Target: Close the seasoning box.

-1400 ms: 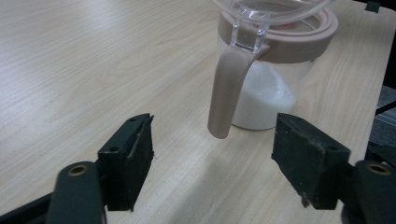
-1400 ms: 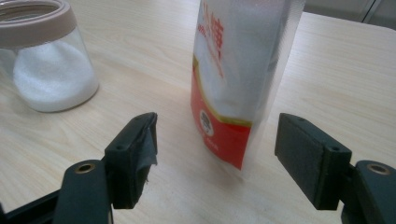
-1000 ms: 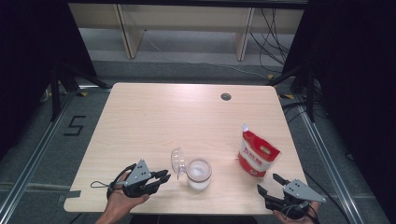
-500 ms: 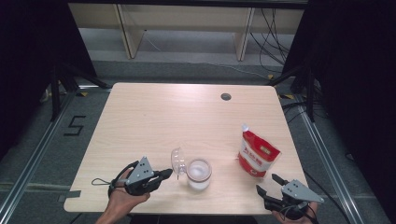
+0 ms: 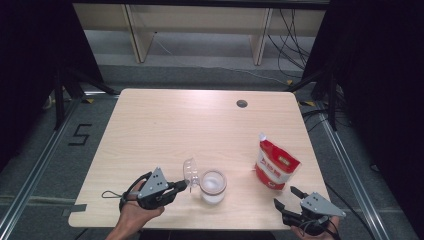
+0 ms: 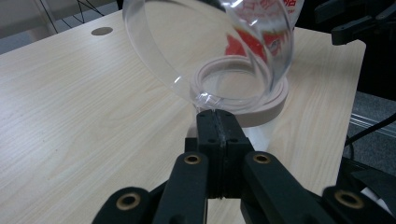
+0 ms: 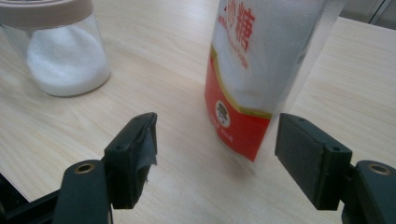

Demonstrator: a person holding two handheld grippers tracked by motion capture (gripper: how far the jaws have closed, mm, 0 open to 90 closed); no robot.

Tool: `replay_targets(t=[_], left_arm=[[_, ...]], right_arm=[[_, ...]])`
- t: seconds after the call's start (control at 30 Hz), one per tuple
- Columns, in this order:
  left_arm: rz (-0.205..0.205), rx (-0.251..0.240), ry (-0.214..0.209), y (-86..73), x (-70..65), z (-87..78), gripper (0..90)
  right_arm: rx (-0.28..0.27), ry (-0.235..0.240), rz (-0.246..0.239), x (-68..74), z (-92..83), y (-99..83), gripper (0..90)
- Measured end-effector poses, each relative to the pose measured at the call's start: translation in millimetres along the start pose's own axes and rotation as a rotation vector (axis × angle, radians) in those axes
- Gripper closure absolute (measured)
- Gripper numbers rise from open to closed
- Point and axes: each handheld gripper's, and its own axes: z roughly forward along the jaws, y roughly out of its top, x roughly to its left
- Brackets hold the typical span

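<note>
The left gripper [image 6: 217, 123] had just pinched shut on the clear lid's [image 6: 205, 51] tab, hinged open above the sugar jar [image 5: 213, 186] near the desk's front edge (ready for filling); the right gripper [image 7: 215, 154] stood wide before the sugar pouch [image 7: 261, 70].

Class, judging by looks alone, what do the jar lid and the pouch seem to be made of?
Lid: seemingly clear, glossy plastic; the wood grain shows through it.
Pouch: probably shiny plastic film, printed red and white, with a see-through edge.
</note>
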Motion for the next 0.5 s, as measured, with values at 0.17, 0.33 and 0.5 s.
replay_targets(t=[0.17, 0.33, 0.5], left_arm=[[0.019, -0.008, -0.003, 2.0, -0.3, 1.7, 89.0], [0.007, -0.013, -0.009, 3.2, -2.5, 3.8, 88.9], [0.017, -0.006, -0.015, 4.1, -3.9, 5.6, 88.5]], right_arm=[[0.002, -0.002, 0.007, 1.0, 0.4, -0.3, 30.4], [-0.004, -0.001, 0.002, 1.2, 1.1, -0.3, 30.5], [0.005, -0.001, 0.013, 2.6, 0.3, -0.2, 30.5]])
